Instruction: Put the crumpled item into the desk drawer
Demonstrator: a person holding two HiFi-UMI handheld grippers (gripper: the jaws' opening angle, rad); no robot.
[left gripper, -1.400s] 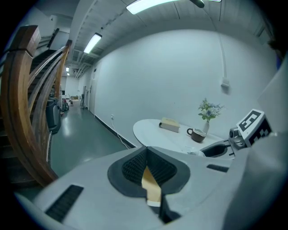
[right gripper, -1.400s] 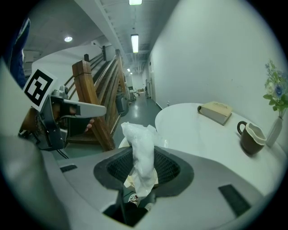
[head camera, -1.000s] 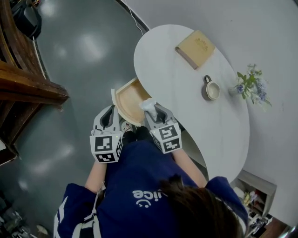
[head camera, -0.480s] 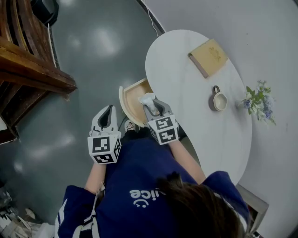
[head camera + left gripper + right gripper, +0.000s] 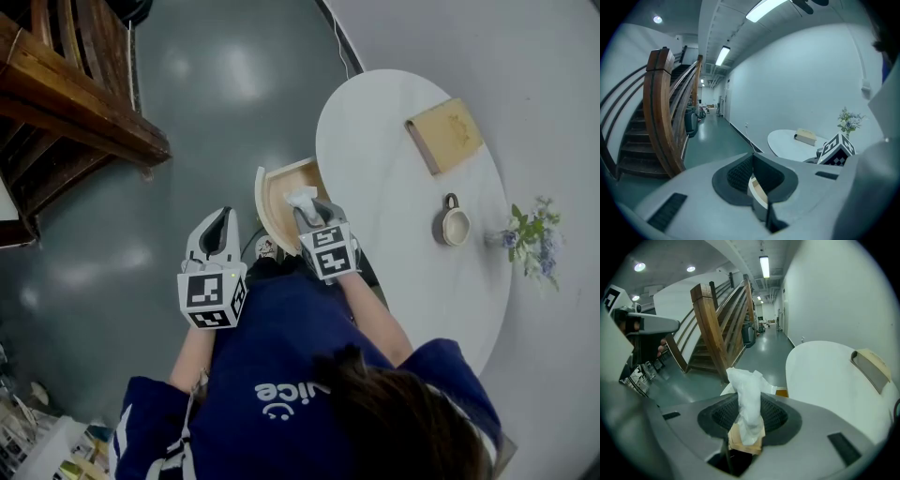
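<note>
- Grey floor (image 5: 225,103) and a wooden staircase (image 5: 80,122) surround a white oval bench (image 5: 403,187); its drawer (image 5: 278,183) stands open at the bench's edge.
- Right gripper (image 5: 306,208): jaws pinch the crumpled tissue (image 5: 746,394) over the drawer.
- Left gripper (image 5: 220,217): jaws together, empty, beside the drawer.

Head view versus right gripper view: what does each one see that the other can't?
Only the head view shows the flowers and the person's blue top. Only the right gripper view shows the ceiling lights. Both show the crumpled tissue pinched in the right tongs, the white table and the tan book.
</note>
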